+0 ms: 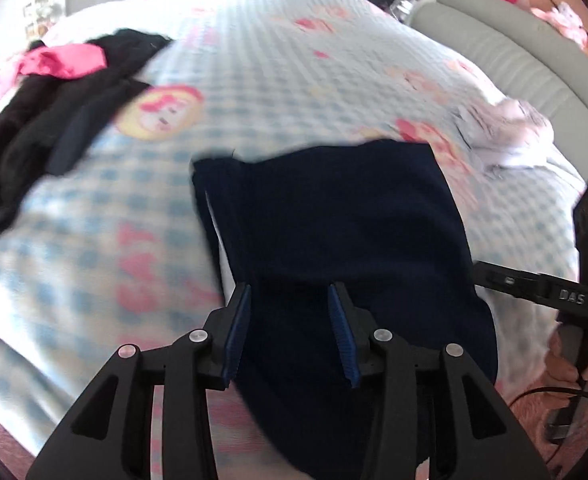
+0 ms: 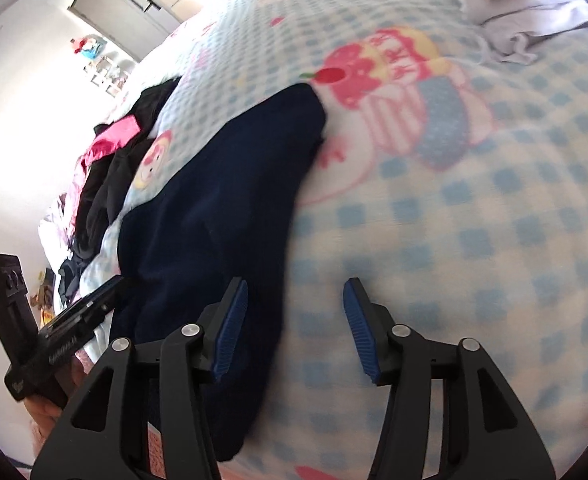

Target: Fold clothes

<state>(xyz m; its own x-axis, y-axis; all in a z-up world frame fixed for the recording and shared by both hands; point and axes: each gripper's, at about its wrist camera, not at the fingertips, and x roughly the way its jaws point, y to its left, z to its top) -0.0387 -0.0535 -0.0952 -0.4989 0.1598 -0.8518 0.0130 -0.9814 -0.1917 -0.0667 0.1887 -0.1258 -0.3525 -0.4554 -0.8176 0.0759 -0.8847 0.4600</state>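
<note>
Fingers (image 1: 246,320) of the left gripper (image 1: 290,300) and right gripper (image 2: 295,300) both gape empty over the navy garment (image 1: 333,216), soft, light and floppy-looking on the checked bed (image 1: 94,240), best pinched at a near corner.

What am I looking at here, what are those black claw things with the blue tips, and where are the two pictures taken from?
They are hand-held grippers, one in each of a person's hands, with a camera on each looking along its fingers. One picture is from the left gripper, the other from the right gripper. Both are open and hold nothing. On the checked bedspread lies a navy garment, a heap of black and pink clothes to the left, and a white garment farther back.
</note>
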